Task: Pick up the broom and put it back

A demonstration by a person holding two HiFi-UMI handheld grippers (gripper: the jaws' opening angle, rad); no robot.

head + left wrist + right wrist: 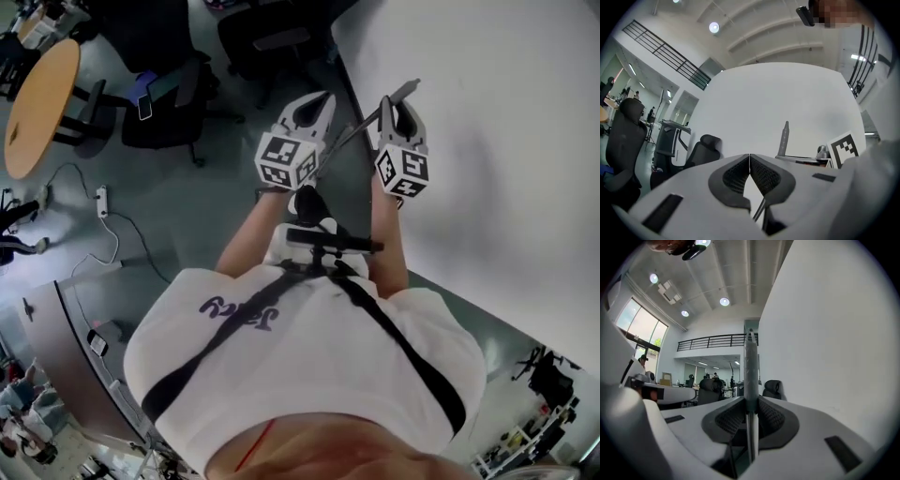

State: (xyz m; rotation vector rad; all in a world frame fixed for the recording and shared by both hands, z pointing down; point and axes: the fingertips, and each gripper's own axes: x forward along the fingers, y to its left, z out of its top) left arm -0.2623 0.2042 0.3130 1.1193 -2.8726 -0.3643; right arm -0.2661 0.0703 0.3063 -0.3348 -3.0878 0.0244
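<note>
On my right gripper feed the jaws are pinching the broom handle. The grey rod stands upright between the two ribbed pads, with its tip rising above them. From the head camera I see that same right gripper held out level in front of the person, close to the big white wall. The broom handle slants from its jaws back towards the left gripper. I can't see the brush end in any view.

My left gripper feed shows its jaws pressed together, tips touching, with nothing between the pads. A thin rod shows through the gap just below them, and I can't tell what it belongs to. Off to the right of that feed the tip of the broom handle pokes up beside the right gripper's marker cube.

Both grippers sit side by side above the grey floor, with dark office chairs well off to the left.
</note>
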